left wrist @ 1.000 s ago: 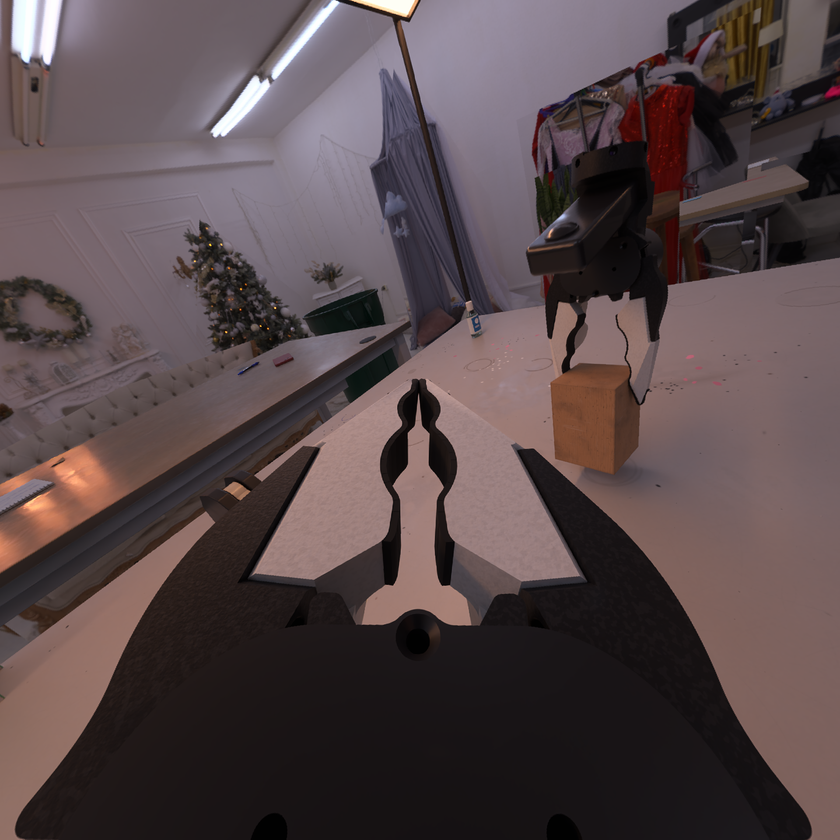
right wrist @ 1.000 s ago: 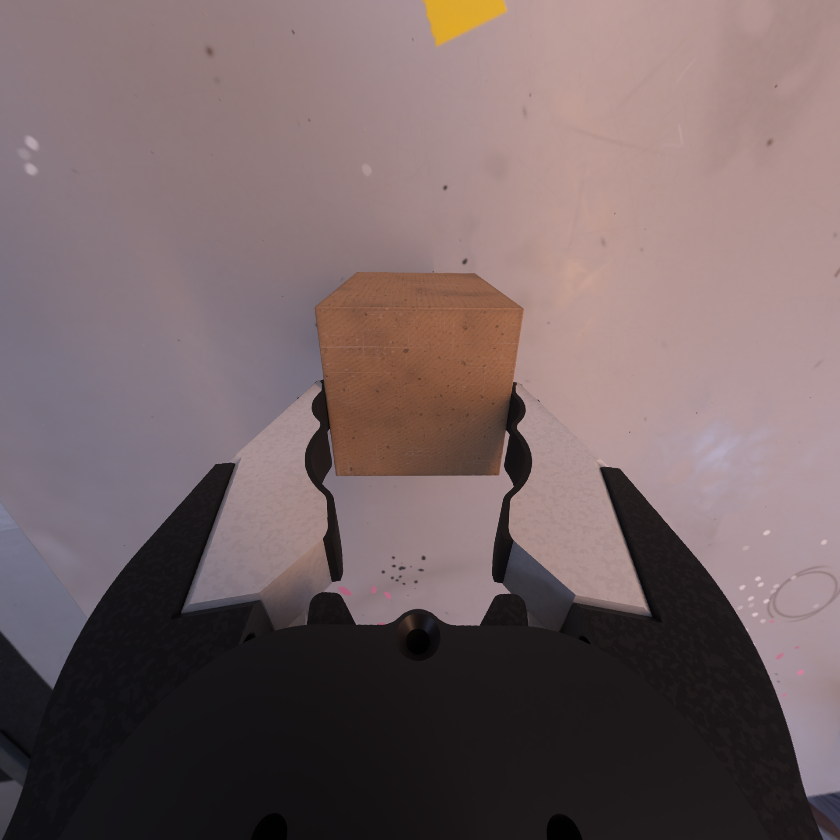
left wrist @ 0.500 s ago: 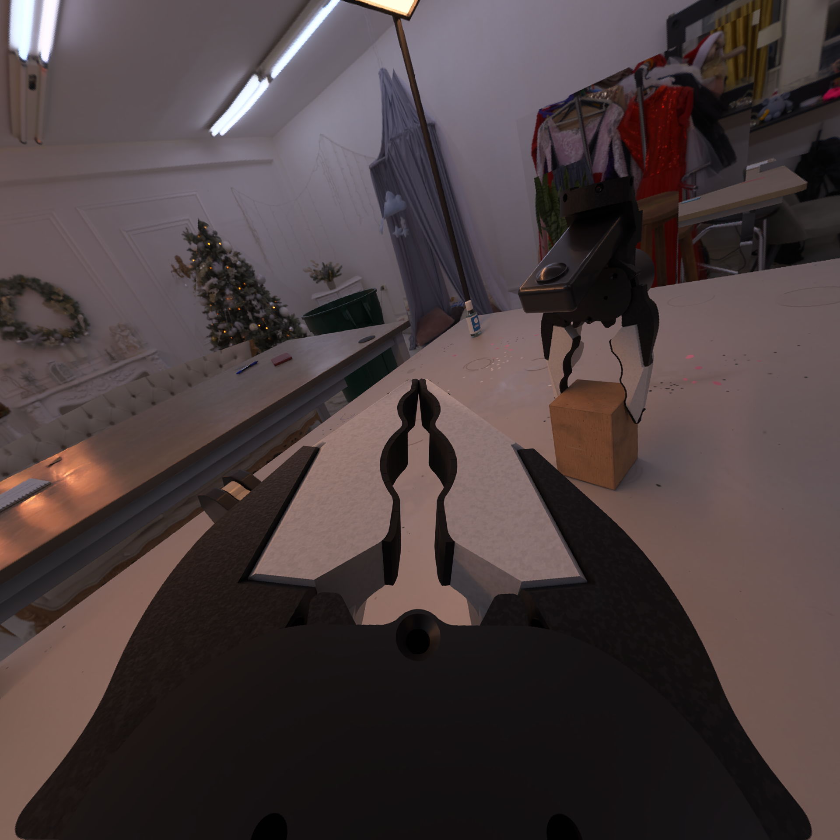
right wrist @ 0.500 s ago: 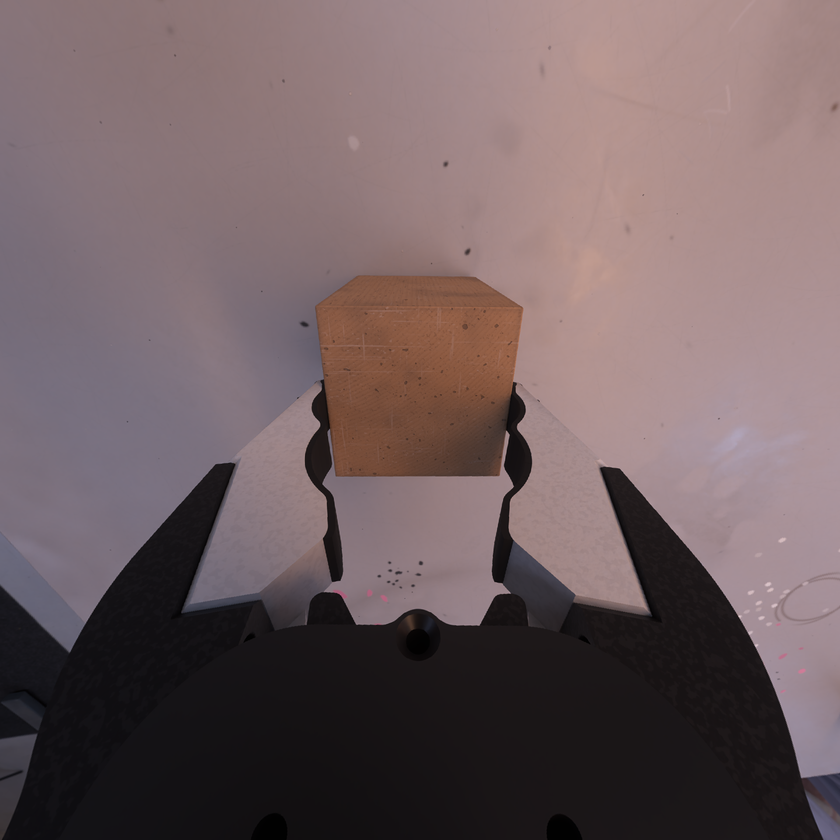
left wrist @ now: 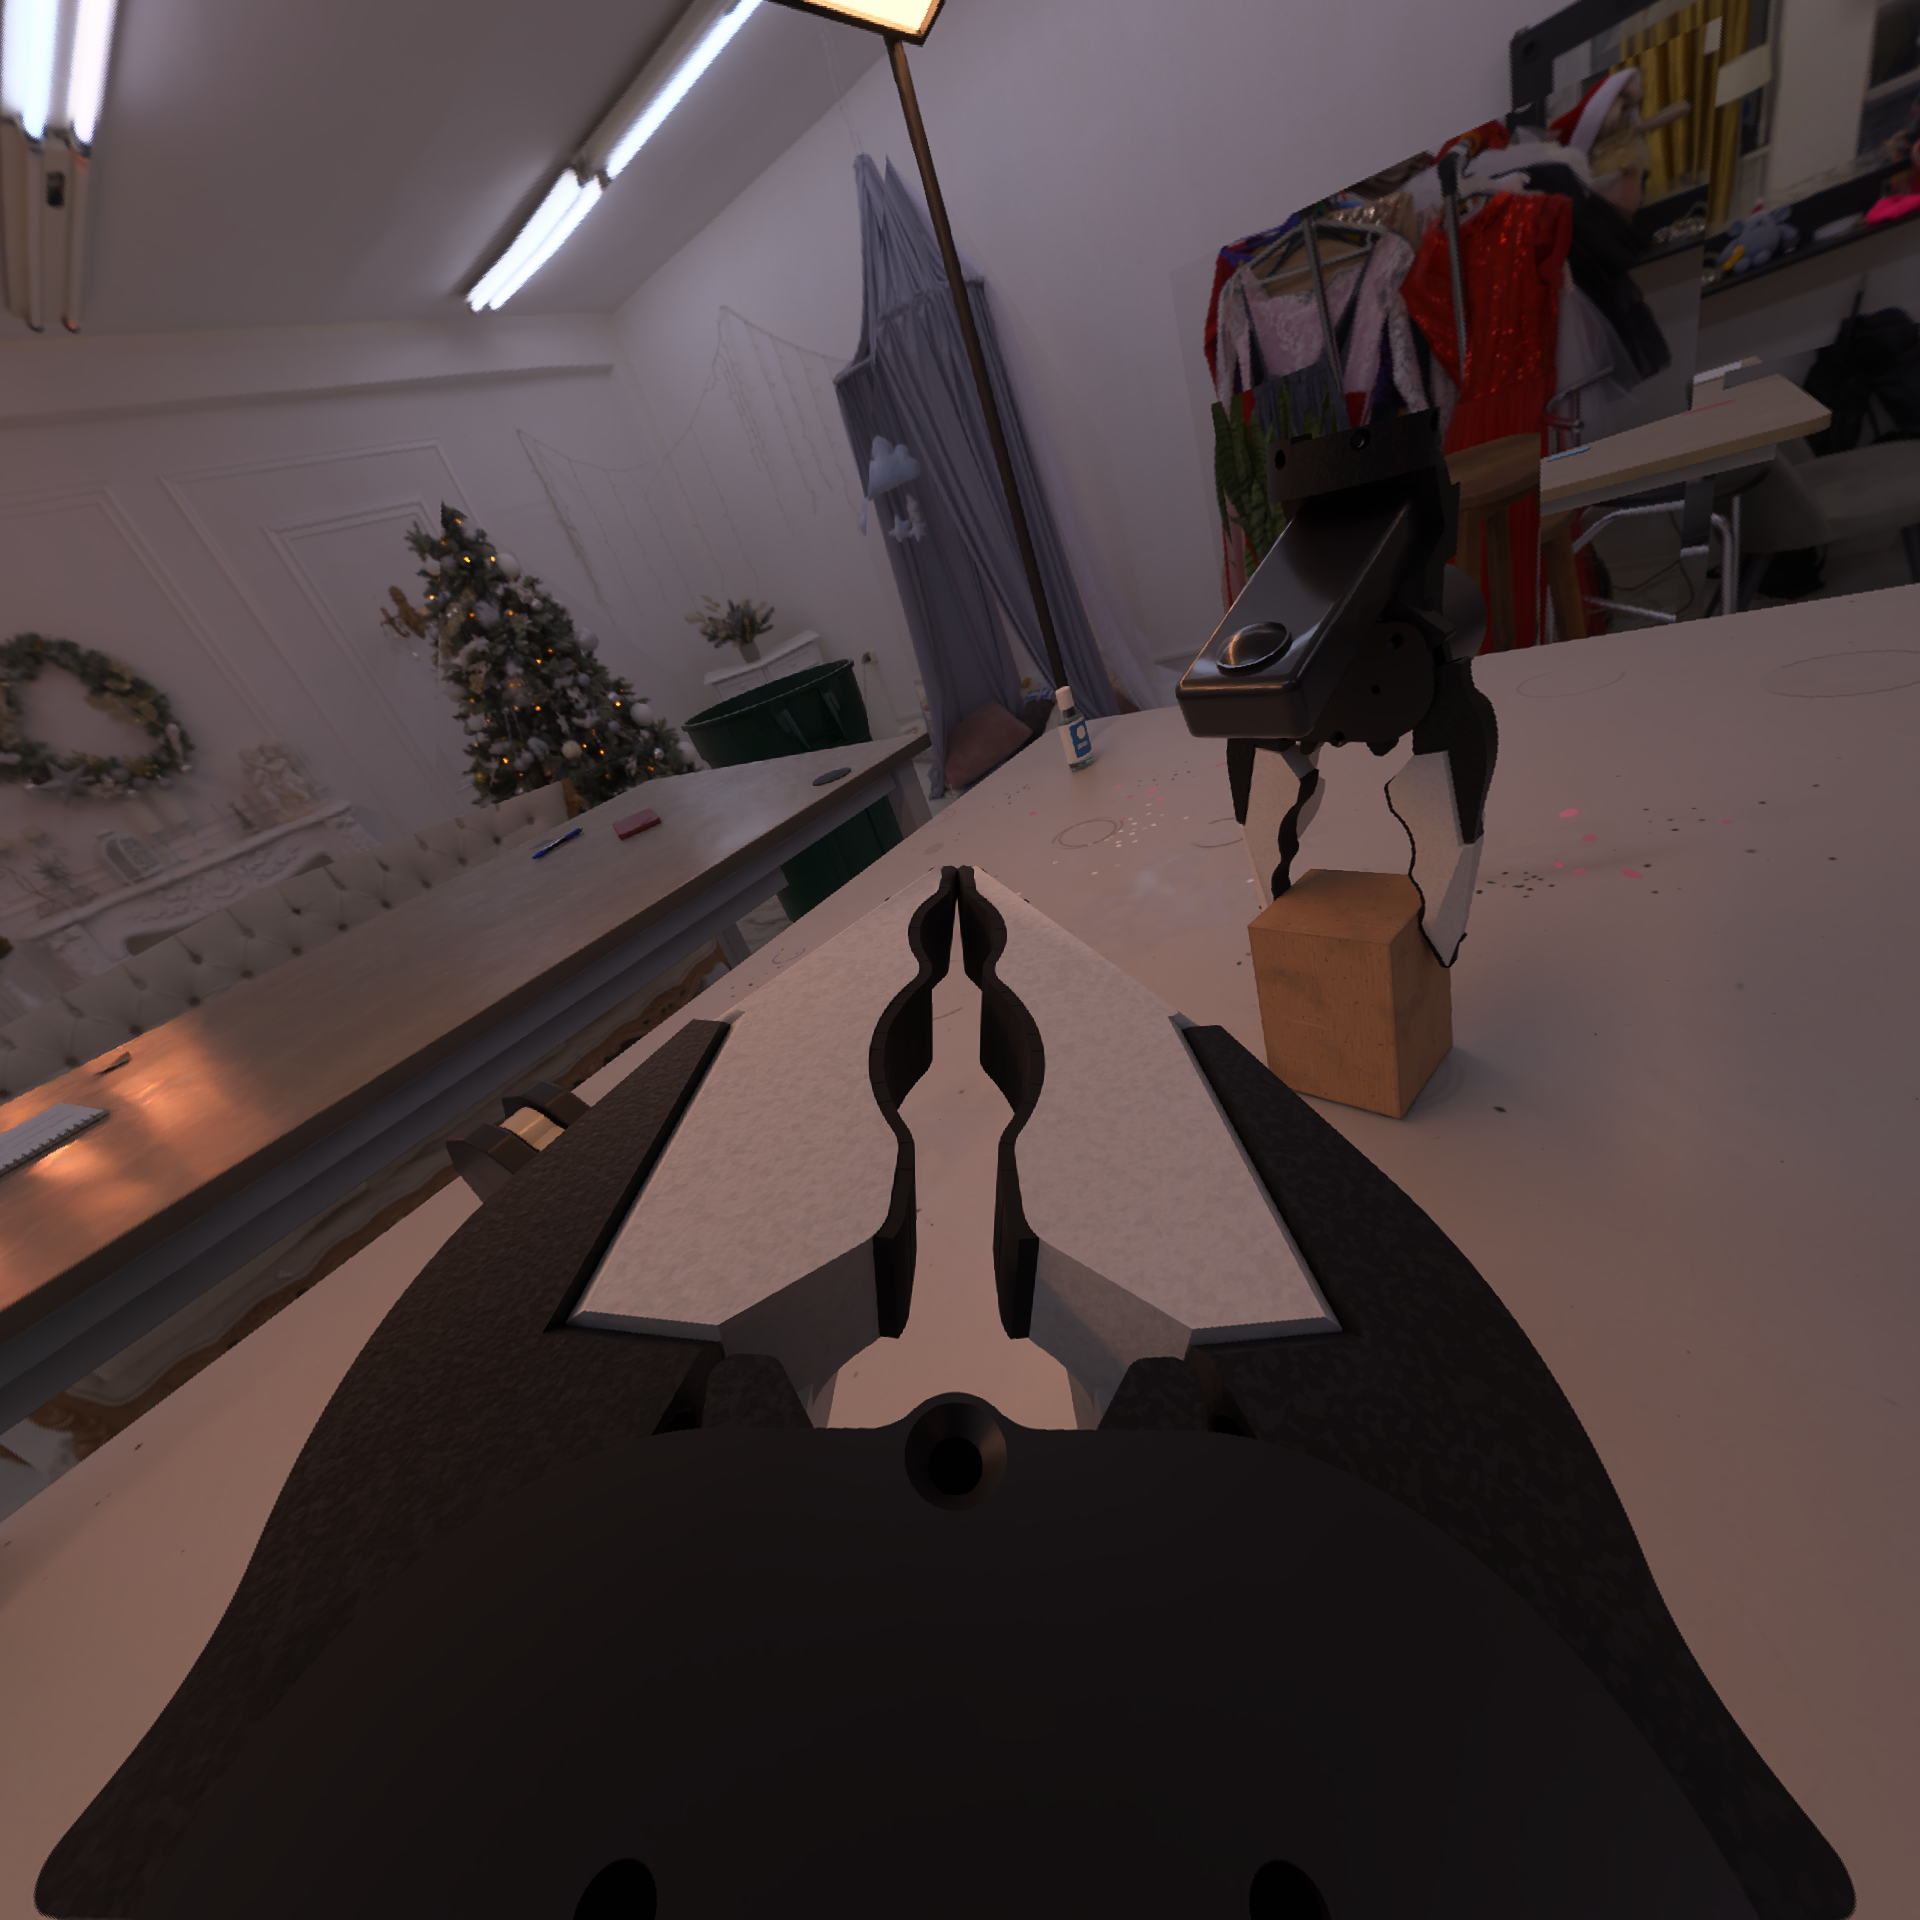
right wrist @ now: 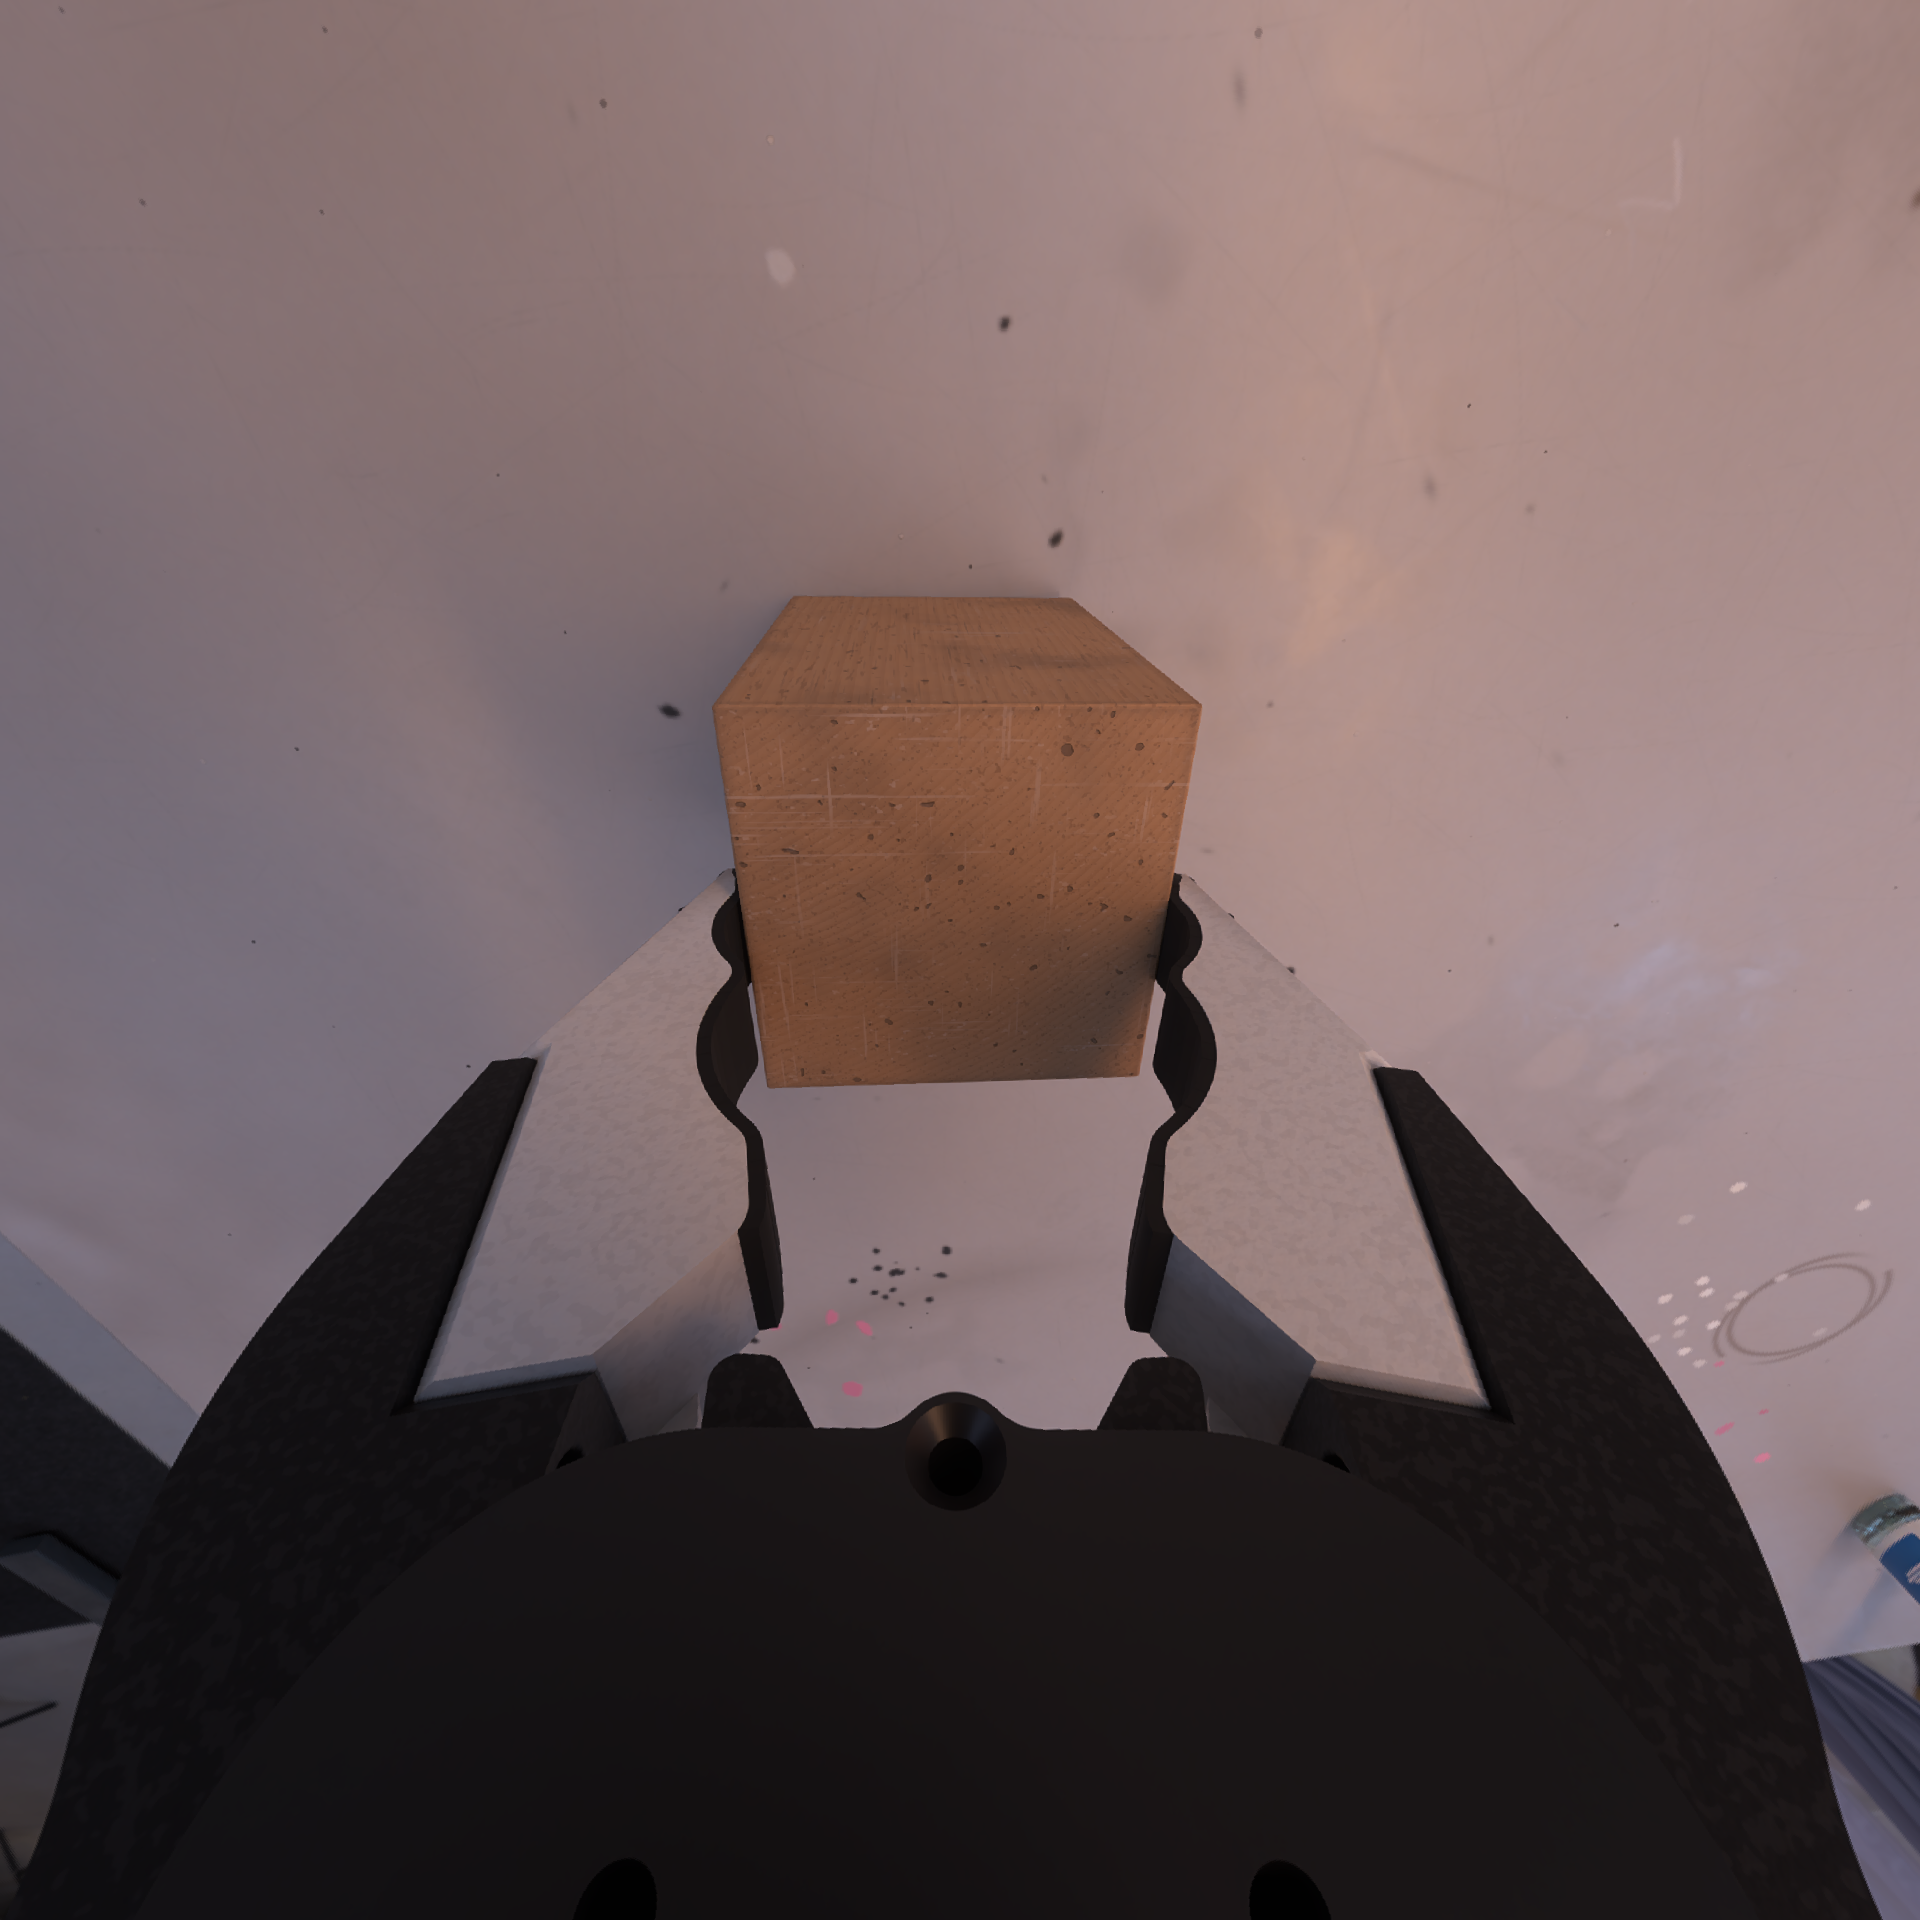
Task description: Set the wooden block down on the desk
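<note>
The wooden block [left wrist: 1351, 997] is a tan cube that stands on the white desk [left wrist: 1683, 1195], ahead and to the right of my left gripper. My right gripper [left wrist: 1356, 914] comes down on it from above, with a finger on each side of its top. In the right wrist view the block [right wrist: 956, 852] sits between the fingertips [right wrist: 1179, 935] of my right gripper [right wrist: 956, 914], which touch both its side faces over the desk [right wrist: 416, 468]. My left gripper [left wrist: 958, 883] is shut and empty, low over the desk.
A small bottle with a blue label [left wrist: 1075, 732] stands at the desk's far edge and also shows in the right wrist view [right wrist: 1896, 1548]. A long brown table [left wrist: 416, 997] runs beyond the desk's left edge. A lamp pole [left wrist: 966, 343] rises behind.
My right gripper has lowered the block from a tilted hover until its bottom rests flat on the desk. My left gripper has not moved.
</note>
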